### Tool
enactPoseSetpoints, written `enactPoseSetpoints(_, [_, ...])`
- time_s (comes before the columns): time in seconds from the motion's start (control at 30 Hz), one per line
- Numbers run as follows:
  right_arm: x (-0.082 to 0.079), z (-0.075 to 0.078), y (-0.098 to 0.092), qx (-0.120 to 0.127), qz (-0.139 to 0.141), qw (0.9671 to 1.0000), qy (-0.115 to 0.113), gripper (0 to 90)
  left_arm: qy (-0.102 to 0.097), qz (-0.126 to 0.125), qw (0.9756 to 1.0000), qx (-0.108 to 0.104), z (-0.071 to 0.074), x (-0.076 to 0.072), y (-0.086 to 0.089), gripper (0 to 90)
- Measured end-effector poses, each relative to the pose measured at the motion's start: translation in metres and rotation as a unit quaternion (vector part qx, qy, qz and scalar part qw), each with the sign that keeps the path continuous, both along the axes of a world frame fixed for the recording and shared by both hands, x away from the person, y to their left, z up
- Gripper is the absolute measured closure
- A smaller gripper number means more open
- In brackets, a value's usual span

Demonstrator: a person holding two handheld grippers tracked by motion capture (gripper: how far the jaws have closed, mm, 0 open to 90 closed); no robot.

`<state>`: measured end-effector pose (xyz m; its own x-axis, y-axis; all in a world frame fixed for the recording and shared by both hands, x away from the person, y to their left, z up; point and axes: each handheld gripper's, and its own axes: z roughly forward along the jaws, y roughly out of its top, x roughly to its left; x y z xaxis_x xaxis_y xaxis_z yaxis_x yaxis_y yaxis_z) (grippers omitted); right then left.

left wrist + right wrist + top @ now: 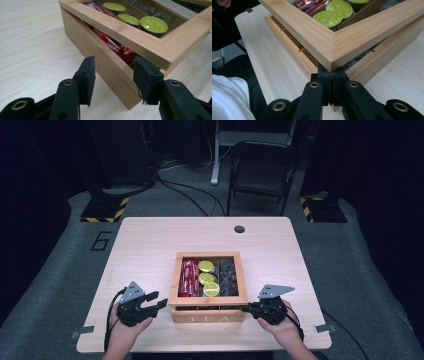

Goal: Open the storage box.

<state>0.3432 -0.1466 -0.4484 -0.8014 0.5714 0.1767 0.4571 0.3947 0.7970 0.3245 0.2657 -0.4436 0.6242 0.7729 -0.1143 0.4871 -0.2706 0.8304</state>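
Bamboo tea box [207, 314] sits at table [145, 245] centre, glass lid [332, 42] propped ajar on the clenched right gripper [331, 75] wedged beneath its 4 o'clock corner. Left gripper [113, 72] is released, empty, at the box's 8 o'clock. Lid-opening is under way; next, likely, the left jaws pinch the lid rim and swing it up.

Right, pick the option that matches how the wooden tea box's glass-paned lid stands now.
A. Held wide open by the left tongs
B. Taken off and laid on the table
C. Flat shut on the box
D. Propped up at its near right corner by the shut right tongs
D: the shut right tongs sit under the raised corner of the glass-paned lid of the wooden tea box, a gap showing beneath.
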Motion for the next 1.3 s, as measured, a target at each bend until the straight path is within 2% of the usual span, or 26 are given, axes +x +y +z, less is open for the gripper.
enactPoseSetpoints(0.2, [0.002, 0.003, 0.001, 0.010, 0.001, 0.9999, -0.006, 88.0, 0.006, -0.020, 0.9997, -0.010, 0.000, -0.006, -0.012, 55.1])
enactPoseSetpoints(0.3, [0.003, 0.003, 0.001, 0.011, 0.002, 0.9999, -0.004, 88.0, 0.007, -0.027, 0.9996, -0.002, 0.001, -0.007, -0.016, 55.5])
enactPoseSetpoints(0.4, [0.004, 0.003, 0.002, 0.010, 0.003, 0.9999, -0.005, 88.0, -0.002, -0.039, 0.9992, 0.005, 0.003, -0.009, -0.022, 57.3])
enactPoseSetpoints(0.57, [0.003, 0.004, 0.001, 0.015, 0.001, 0.9999, -0.003, 88.0, -0.011, -0.038, 0.9992, 0.003, 0.008, -0.010, -0.023, 59.1])
enactPoseSetpoints(0.7, [0.004, 0.009, 0.001, 0.021, -0.001, 0.9997, -0.010, 87.9, -0.015, -0.032, 0.9994, 0.001, 0.013, -0.010, -0.024, 58.3])
enactPoseSetpoints(0.83, [0.005, 0.014, 0.000, 0.028, -0.005, 0.9995, -0.011, 86.2, -0.024, -0.030, 0.9993, 0.005, 0.020, -0.007, -0.024, 56.2])
enactPoseSetpoints(0.87, [0.006, 0.017, 0.000, 0.037, -0.009, 0.9993, -0.008, 84.9, -0.025, -0.031, 0.9992, 0.008, 0.024, -0.006, -0.024, 56.1])
enactPoseSetpoints(0.97, [0.006, 0.021, -0.001, 0.037, -0.008, 0.9992, -0.013, 84.5, -0.028, -0.029, 0.9991, 0.012, 0.029, -0.004, -0.025, 55.8])
enactPoseSetpoints(1.03, [0.007, 0.029, -0.003, 0.032, -0.017, 0.9990, -0.028, 78.8, -0.031, -0.032, 0.9989, 0.016, 0.036, -0.002, -0.025, 55.8])
enactPoseSetpoints(1.13, [0.009, 0.035, -0.006, 0.033, -0.026, 0.9986, -0.034, 77.0, -0.044, -0.026, 0.9986, 0.016, 0.042, 0.000, -0.026, 55.8])
enactPoseSetpoints(1.17, [0.010, 0.039, -0.007, 0.031, -0.028, 0.9984, -0.039, 76.3, -0.043, -0.028, 0.9985, 0.018, 0.044, 0.001, -0.026, 55.6])
enactPoseSetpoints(1.23, [0.013, 0.044, -0.007, 0.021, -0.036, 0.9977, -0.054, 72.0, -0.049, -0.022, 0.9985, 0.014, 0.049, 0.004, -0.026, 55.1])
enactPoseSetpoints(1.3, [0.015, 0.048, -0.007, 0.014, -0.042, 0.9972, -0.061, 69.1, -0.045, -0.021, 0.9987, 0.007, 0.052, 0.007, -0.026, 54.5])
